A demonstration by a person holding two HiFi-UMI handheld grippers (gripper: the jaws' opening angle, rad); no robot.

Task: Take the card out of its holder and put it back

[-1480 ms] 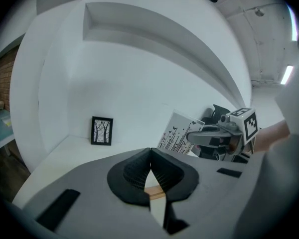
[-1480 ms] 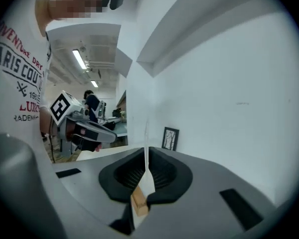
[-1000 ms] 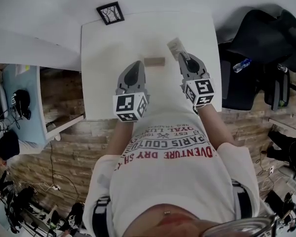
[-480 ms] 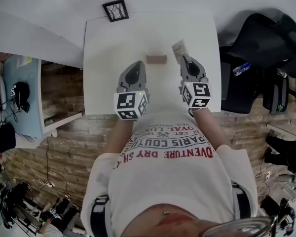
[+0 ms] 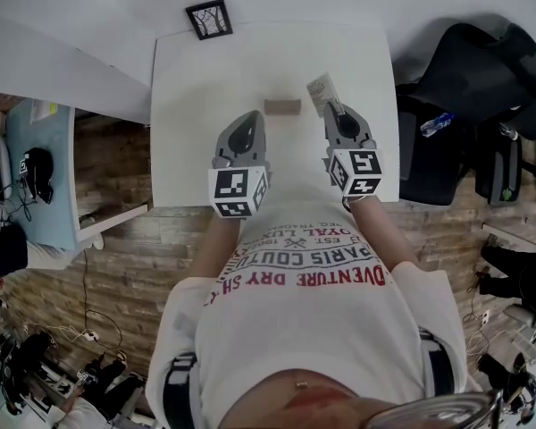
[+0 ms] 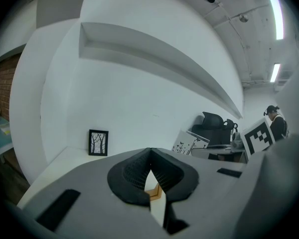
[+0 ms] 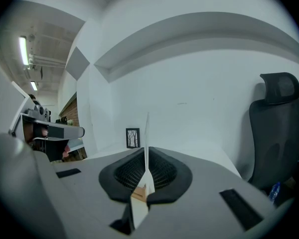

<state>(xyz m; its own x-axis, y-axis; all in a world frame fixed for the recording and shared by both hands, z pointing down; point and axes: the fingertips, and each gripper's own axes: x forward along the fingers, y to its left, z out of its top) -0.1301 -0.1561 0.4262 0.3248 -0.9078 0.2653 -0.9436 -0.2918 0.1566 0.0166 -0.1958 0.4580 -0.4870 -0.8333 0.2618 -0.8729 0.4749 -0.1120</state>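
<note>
Right gripper (image 5: 335,107) is clamped on the card (image 5: 320,88), held upright beyond its tips, likely so you can drop it into the slot. Holder (image 5: 282,107) lies just left of its jaws. Left gripper (image 5: 247,121) is closed on nothing and idle.

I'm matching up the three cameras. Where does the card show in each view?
Head view: the card sticks out beyond the right gripper, just right of the wooden holder.
Left gripper view: the card is right of centre, tilted, its printed face showing.
Right gripper view: the card is at centre, edge-on, clamped between the jaws.
Shared landmark: the black picture frame by the wall.
</note>
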